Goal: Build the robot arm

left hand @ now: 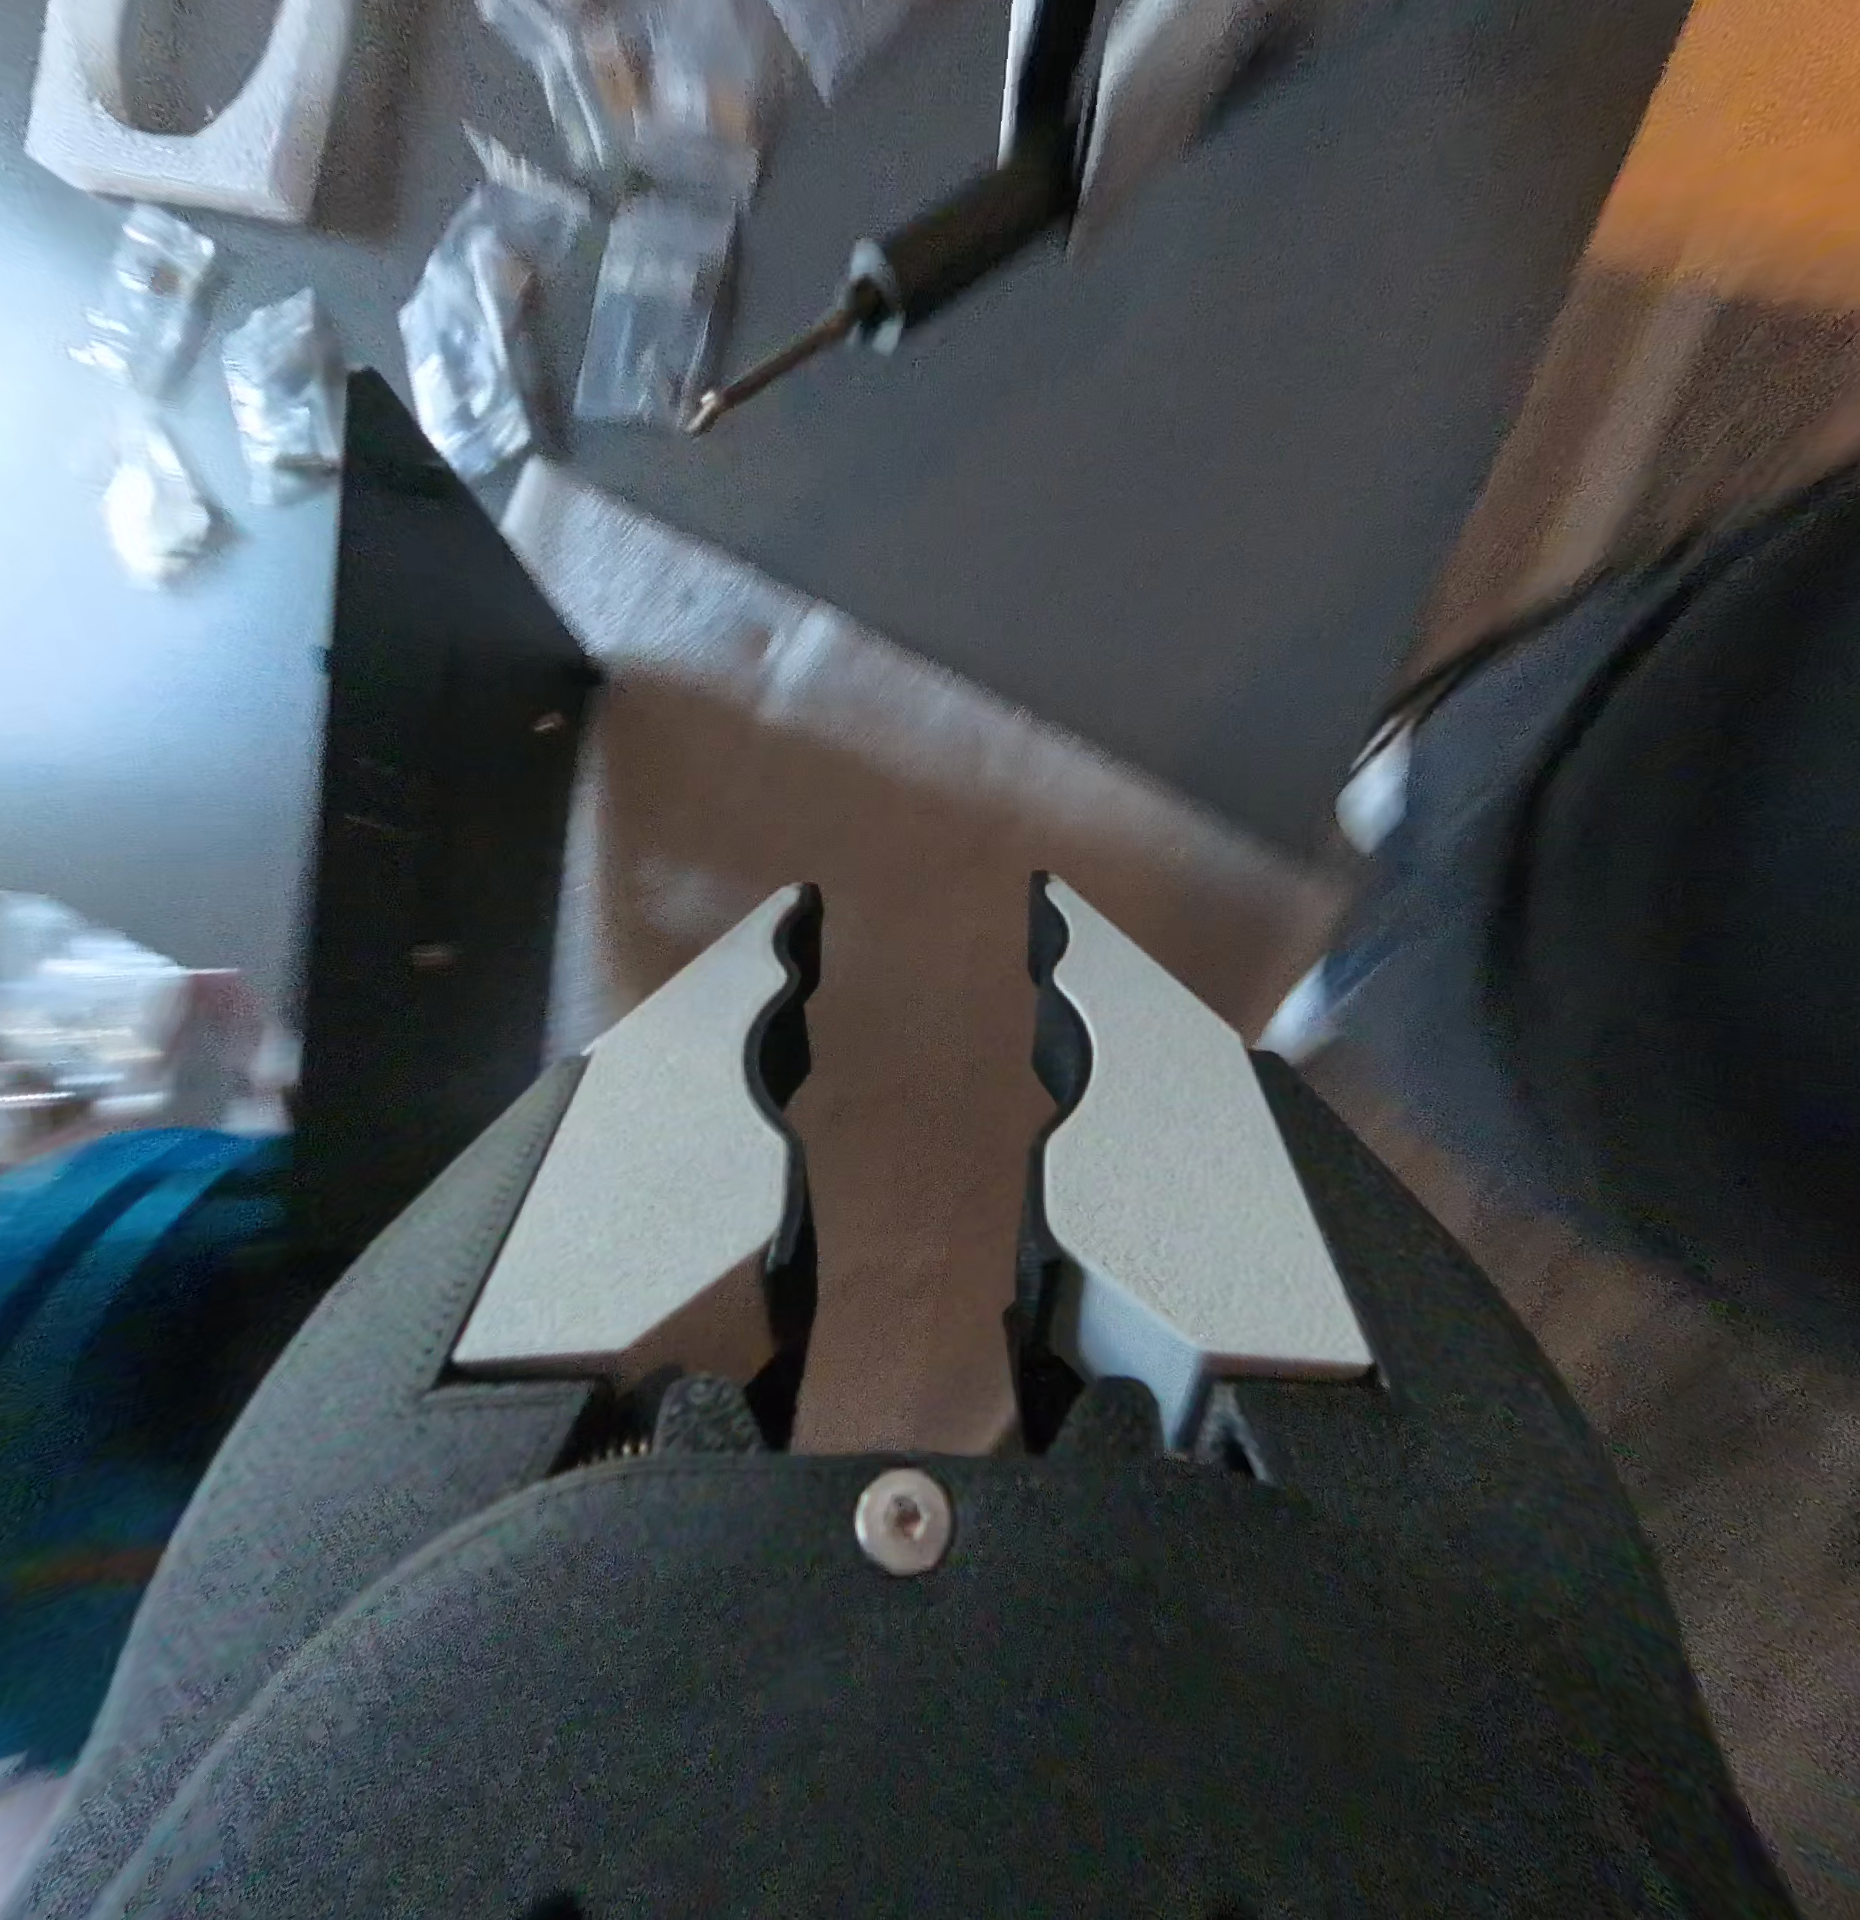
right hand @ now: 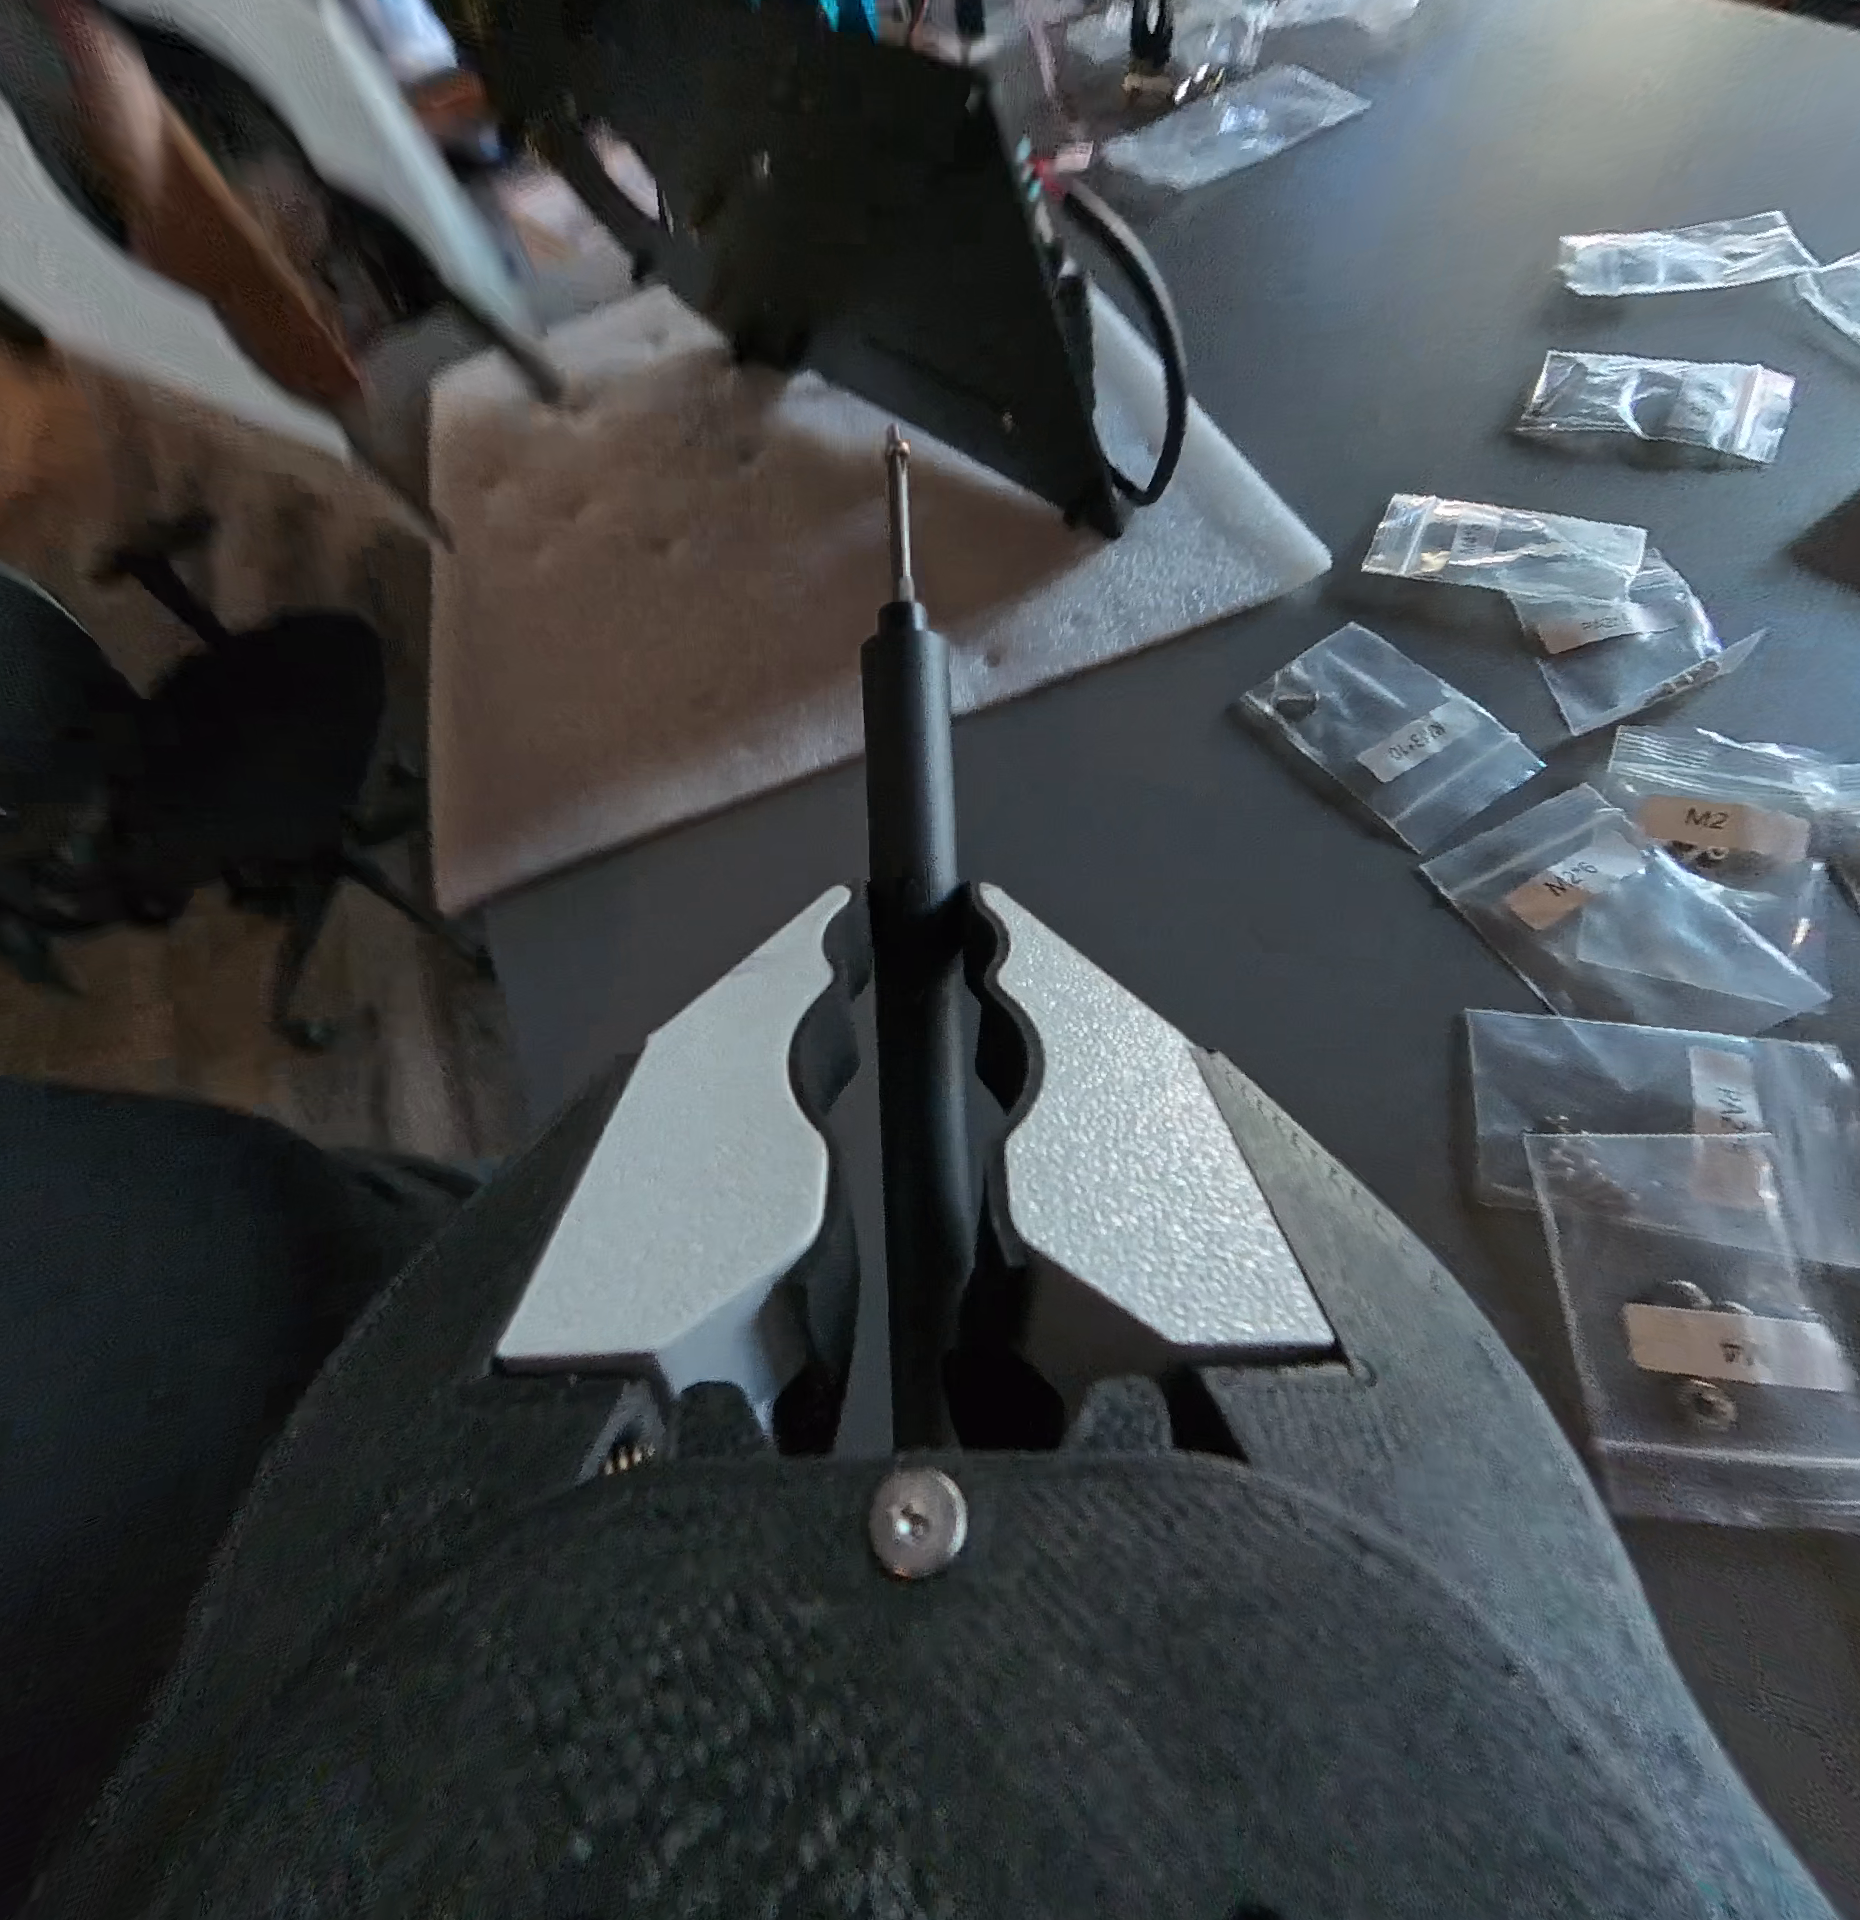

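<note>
A dark grey tabletop (right hand: 1321, 831) holds a scatter of small clear zip bags (right hand: 1388, 732) with pale labels, spread along the right side in the right wrist view. A pale foam pad (right hand: 697, 644) lies on the table ahead, and on it stands a black metal chassis (right hand: 905, 239) with a black cable (right hand: 1165, 343) looping down its right edge. To the left, beyond the table edge, a dark office chair (right hand: 230, 748) stands on brown floor.

The right gripper (right hand: 913, 904) clamps a slim black precision screwdriver (right hand: 908, 748). The tool's long axis runs straight forward along the fingers, its thin metal bit (right hand: 900, 499) pointing away from the camera toward the foam pad and the foot of the chassis, without touching either. The jaws are closed tight on the handle.

The left gripper (left hand: 924, 894) holds nothing; its jaws stand partly apart with brown floor showing through the gap. This view is tilted and blurred. The black chassis (left hand: 427, 748) rises just left of the fingers, with the foam pad (left hand: 687, 592) beside it. Farther off, the screwdriver (left hand: 905, 281) shows, its bit slanting toward the bags (left hand: 469, 332). A white foam block (left hand: 193, 94) with a round hole lies at the top left.
</note>
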{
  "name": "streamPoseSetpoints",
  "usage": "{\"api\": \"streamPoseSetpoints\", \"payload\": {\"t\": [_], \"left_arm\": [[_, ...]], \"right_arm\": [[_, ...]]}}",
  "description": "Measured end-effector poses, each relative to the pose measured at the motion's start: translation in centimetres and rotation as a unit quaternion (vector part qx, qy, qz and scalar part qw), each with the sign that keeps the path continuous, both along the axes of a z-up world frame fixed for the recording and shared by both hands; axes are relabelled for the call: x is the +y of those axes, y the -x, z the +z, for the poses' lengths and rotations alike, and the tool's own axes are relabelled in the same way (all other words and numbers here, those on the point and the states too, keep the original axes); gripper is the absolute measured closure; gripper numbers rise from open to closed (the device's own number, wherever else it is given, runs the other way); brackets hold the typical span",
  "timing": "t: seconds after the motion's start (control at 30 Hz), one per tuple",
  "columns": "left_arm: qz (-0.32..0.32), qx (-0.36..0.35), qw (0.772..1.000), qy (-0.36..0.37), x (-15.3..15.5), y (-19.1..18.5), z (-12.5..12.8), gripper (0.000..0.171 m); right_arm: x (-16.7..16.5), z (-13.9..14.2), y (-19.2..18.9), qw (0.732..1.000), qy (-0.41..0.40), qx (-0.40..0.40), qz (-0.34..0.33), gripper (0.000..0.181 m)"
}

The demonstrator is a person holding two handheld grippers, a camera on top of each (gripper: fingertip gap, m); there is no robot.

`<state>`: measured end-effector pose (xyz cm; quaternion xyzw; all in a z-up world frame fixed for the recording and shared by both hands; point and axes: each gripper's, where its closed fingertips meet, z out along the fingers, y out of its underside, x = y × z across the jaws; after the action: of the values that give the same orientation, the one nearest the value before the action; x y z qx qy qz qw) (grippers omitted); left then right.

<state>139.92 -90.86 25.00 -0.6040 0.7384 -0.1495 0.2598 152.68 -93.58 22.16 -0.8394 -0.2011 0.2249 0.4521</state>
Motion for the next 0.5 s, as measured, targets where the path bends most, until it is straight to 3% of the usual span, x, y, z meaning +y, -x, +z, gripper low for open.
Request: {"api": "streamPoseSetpoints", "payload": {"t": [0.1, 0.23, 0.37, 0.5], "left_arm": [[0.071, -0.138, 0.974, 0.165, -2.9, -1.4, -0.3, 0.131], [0.117, -0.238, 0.923, 0.278, -6.0, -4.2, -1.1, 0.124], [0.151, -0.272, 0.893, 0.324, -7.1, -7.2, -1.9, 0.118], [0.161, -0.29, 0.868, 0.369, -8.4, -8.7, -2.6, 0.123]], "right_arm": [[0.4, 1.3, 0.5, 0.996, -0.001, 0.087, -0.023, 0.165], [0.2, 3.2, 2.4, 0.969, 0.015, 0.246, -0.02, 0.165], [0.0, 4.0, 3.7, 0.938, 0.027, 0.346, -0.016, 0.165], [-0.7, 5.0, 4.6, 0.908, 0.038, 0.417, 0.002, 0.166]]}}
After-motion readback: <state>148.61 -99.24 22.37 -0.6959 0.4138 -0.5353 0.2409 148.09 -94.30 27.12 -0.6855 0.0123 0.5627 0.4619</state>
